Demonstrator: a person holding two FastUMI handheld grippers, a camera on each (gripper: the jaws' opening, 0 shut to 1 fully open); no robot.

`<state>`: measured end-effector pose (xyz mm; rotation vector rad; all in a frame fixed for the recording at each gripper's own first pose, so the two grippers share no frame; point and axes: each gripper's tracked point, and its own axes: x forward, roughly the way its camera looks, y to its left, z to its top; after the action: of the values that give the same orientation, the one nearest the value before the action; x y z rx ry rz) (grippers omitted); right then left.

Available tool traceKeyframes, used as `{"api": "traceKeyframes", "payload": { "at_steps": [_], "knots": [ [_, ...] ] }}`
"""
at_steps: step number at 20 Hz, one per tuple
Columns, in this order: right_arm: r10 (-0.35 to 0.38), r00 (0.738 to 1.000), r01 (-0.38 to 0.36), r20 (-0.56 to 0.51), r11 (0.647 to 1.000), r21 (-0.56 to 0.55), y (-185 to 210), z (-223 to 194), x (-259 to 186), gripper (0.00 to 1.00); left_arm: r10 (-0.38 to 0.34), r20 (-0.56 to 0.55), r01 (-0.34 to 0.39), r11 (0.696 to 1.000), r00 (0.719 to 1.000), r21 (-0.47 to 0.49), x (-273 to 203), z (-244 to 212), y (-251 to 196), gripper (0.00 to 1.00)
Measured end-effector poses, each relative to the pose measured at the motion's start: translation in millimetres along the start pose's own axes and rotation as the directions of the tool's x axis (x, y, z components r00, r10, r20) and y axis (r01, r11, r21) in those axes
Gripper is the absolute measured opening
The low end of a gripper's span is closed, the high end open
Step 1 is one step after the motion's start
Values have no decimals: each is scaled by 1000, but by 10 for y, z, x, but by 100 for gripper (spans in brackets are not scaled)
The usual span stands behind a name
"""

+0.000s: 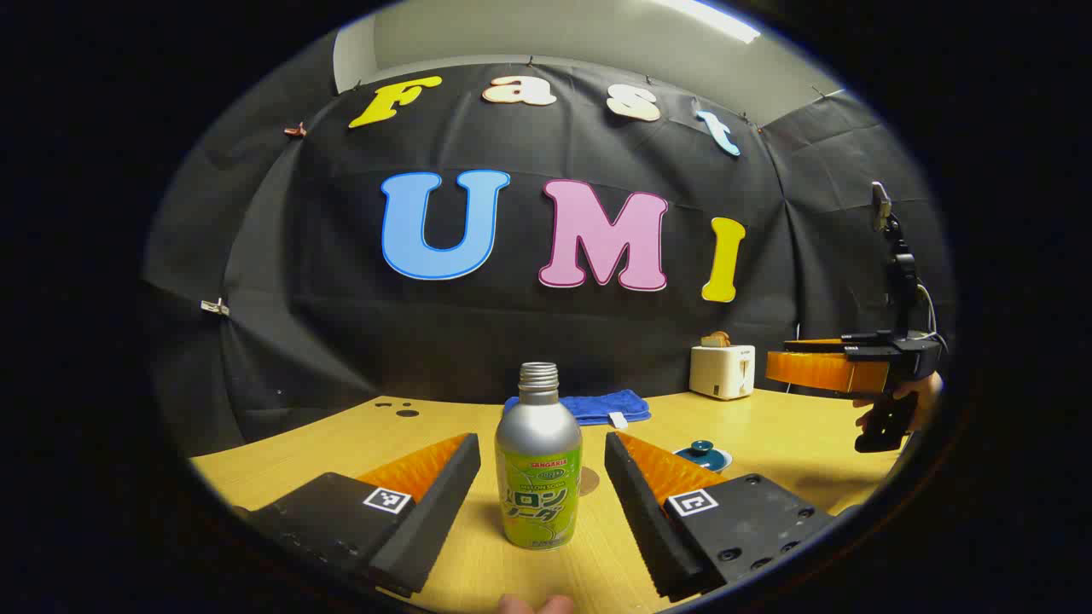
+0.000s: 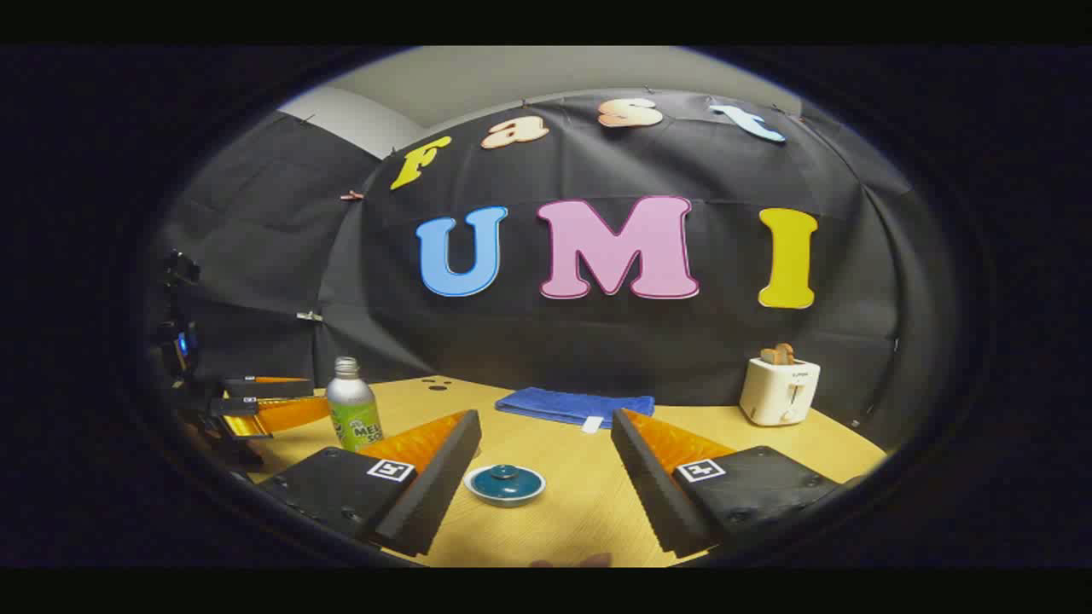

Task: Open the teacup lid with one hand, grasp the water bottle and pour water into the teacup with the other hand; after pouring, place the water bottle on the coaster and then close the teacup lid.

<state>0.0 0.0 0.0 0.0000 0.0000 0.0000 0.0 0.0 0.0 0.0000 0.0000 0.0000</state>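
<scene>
A silver bottle (image 1: pixel 539 465) with a green label and no cap stands upright on the wooden table (image 1: pixel 478 563). My left gripper (image 1: pixel 542 441) is open, with one finger on each side of the bottle and neither touching it. A brown coaster (image 1: pixel 590 480) peeks out from behind the bottle. The teacup (image 2: pixel 505 484) is low and white-rimmed, and its blue lid (image 2: pixel 504 474) is on. It sits just ahead of my open right gripper (image 2: pixel 546 422), between the fingers' lines. Off to the left in the right gripper view are the bottle (image 2: pixel 352 416) and the left gripper (image 2: pixel 269 411).
A folded blue cloth (image 2: pixel 576 405) lies at the back of the table by the wall. A white toaster (image 2: pixel 778 390) with toast in it stands at the back right. The right gripper (image 1: pixel 840 367), held by a hand, hovers at the right in the left gripper view.
</scene>
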Motion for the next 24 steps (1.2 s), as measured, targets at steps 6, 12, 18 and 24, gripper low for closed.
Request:
{"api": "traceKeyframes", "payload": {
  "at_steps": [6, 12, 18, 24],
  "knots": [
    [24, 999, -24, -30, 1000, 9, 52, -109, 37, 95, 6, -13, -6, 1000, 1000, 4, 41, -70, -14, 94],
    [44, 997, -44, -65, 999, -1, 115, -247, 124, 95, 6, -26, -6, 1000, 1000, 9, 87, -147, -30, 94],
    [80, 980, -85, -182, 996, -21, 227, -684, 330, 94, 0, -28, 0, 1000, 1000, 10, 106, -217, -49, 94],
    [114, 948, -132, -298, 990, -41, 329, -1082, 537, 85, 3, -38, -3, 1000, 999, 5, 129, -275, -29, 93]
  ]
}}
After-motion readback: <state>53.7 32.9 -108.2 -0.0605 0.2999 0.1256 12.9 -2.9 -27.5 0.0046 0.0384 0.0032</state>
